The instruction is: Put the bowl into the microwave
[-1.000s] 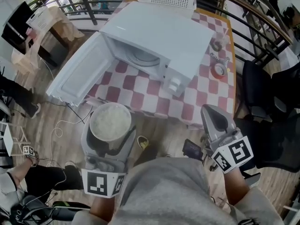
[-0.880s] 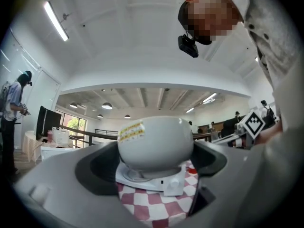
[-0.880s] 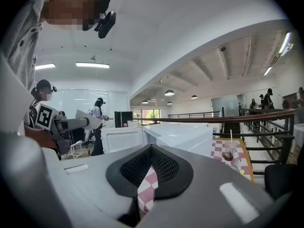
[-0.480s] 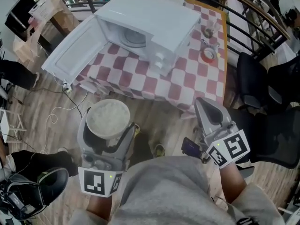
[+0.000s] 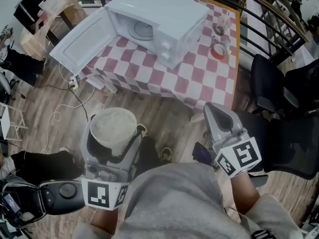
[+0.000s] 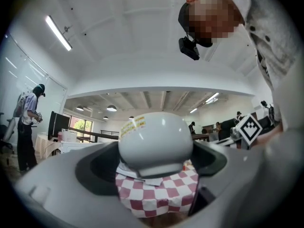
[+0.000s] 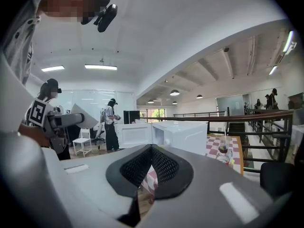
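Left tool [image 5: 114, 133] is clamped on the bowl [image 5: 115, 124], jaws spread wide round its sides, and that bowl is hanging over the wooden floor [image 5: 169, 116], short of the table's [image 5: 199, 83] near edge. Here's what matters: the microwave [image 5: 164, 11] lies far from the bowl and a touch to the right, up on the checked cloth, well apart from my load. Its door [image 5: 79, 39] is swung out to the left, and the open cavity [image 5: 142, 30] looks towards the near left, so by my reckoning the way in runs diagonally, far and rightward, past that door's free edge. The long side of the microwave runs left to right across the table, tilted a bit.

The left tool is on the door side and is the one carrying, so it is my pick for the reach. Right tool [image 5: 215, 114] is pinched narrow with nothing in it, off on the near right.

Writing now: a yellow sticker [image 6: 132, 126] sits on the bowl's side, but the print is too small for me to read. Each tool's cube wears a black-and-white square marker [image 5: 102, 194]. No brand I can make out on the microwave. A red tape roll [image 5: 218, 51] sits to the right of it, clear of the route.
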